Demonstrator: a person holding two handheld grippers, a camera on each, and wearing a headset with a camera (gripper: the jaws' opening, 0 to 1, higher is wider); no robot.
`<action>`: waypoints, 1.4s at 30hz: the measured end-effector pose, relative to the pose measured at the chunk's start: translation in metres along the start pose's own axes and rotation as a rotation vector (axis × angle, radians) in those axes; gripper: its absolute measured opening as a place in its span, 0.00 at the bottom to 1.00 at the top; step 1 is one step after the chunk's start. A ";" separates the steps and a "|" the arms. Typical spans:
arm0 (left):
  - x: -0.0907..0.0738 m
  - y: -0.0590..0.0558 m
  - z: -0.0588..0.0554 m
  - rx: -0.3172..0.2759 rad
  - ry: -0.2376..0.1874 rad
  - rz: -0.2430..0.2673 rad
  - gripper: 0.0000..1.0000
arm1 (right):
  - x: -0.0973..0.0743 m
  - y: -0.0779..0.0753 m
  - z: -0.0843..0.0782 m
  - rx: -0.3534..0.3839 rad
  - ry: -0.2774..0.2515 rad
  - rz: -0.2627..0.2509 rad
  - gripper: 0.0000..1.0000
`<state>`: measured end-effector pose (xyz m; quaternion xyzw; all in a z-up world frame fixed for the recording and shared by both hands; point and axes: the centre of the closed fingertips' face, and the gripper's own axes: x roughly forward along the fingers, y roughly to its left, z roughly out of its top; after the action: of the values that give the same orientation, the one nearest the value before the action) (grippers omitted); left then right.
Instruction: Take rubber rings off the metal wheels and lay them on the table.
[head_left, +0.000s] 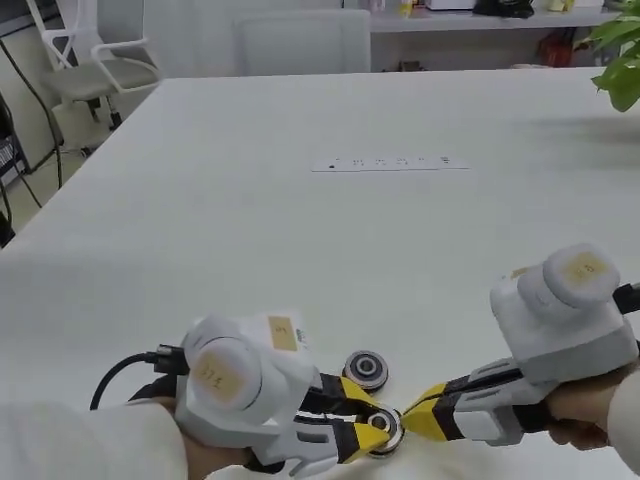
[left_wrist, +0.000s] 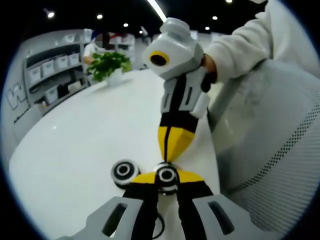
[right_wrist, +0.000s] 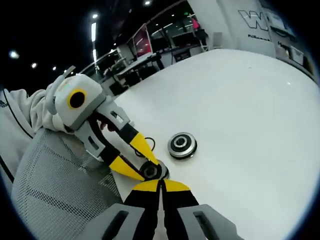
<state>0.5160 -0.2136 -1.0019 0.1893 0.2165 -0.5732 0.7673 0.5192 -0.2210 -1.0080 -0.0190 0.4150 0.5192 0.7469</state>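
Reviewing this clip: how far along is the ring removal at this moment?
Done: nothing confirmed as finished on the table. In hand: the left tool clamps one wheel while the right tool, shut, pinches at its rim. Left: that ring, plus the second wheel lying beside, its black ring on.

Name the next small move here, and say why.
Probably draw the right claw away from the left claw, peeling off the rubber ring: the left clamps a wheel, the right's shut tips meet its rim. A second wheel waits beside.
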 end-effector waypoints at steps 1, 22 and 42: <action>0.000 0.000 0.000 0.002 0.001 0.000 0.14 | 0.000 0.000 0.000 0.005 0.001 0.000 0.00; 0.000 0.001 -0.001 0.008 0.010 -0.002 0.14 | 0.005 0.010 0.003 -0.035 -0.013 0.027 0.00; 0.000 0.001 -0.001 0.011 0.011 0.000 0.14 | 0.005 0.020 0.011 -0.052 -0.045 0.072 0.00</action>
<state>0.5170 -0.2126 -1.0023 0.1966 0.2177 -0.5733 0.7651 0.5105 -0.2030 -0.9963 -0.0117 0.3851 0.5565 0.7361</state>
